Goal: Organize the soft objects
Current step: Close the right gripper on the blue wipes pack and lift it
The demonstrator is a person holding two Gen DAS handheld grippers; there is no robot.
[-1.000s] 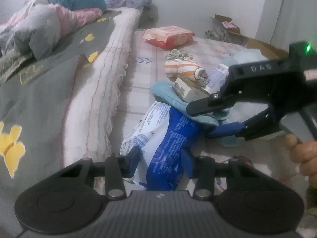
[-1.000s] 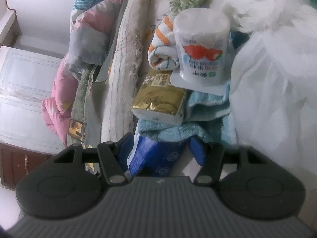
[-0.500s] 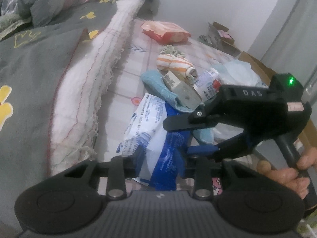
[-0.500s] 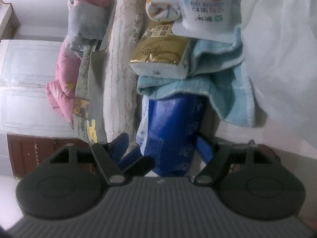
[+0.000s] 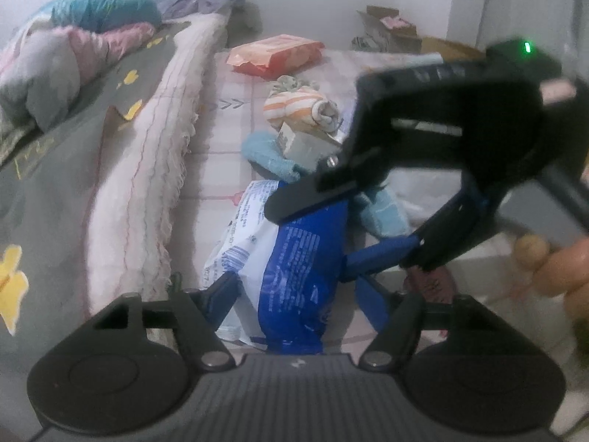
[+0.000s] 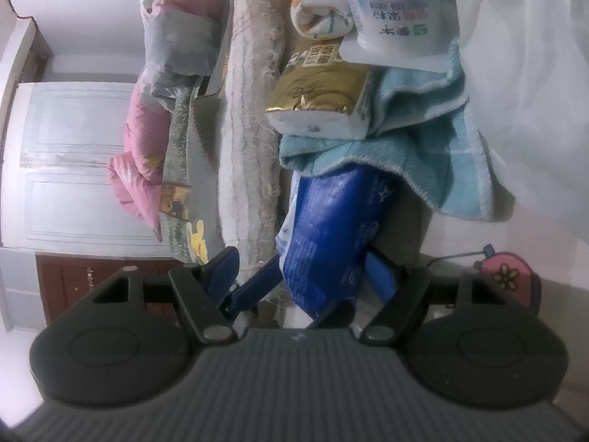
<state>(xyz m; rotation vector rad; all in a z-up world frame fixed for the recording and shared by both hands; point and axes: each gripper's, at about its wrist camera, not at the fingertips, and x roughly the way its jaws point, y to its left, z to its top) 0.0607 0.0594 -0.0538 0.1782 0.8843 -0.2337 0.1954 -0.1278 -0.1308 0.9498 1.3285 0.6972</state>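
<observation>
Your left gripper (image 5: pixel 294 294) jaws are opening, blue-and-white pack (image 5: pixel 291 276) between them, pads clear. Your right gripper (image 6: pixel 302 276) straddles the same pack (image 6: pixel 331 228), contact unclear. The pack lies on the checked mat (image 5: pixel 228 140), by the fringed blanket edge (image 5: pixel 147 184), tucked under the blue towel (image 6: pixel 423 147).

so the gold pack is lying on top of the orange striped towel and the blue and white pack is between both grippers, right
Not quite. The gold pack lies on the light blue towel, not the orange striped one, which sits beyond it; the right wrist view shows this. The blue and white pack is indeed between the fingers of both the left gripper and right gripper.
</observation>
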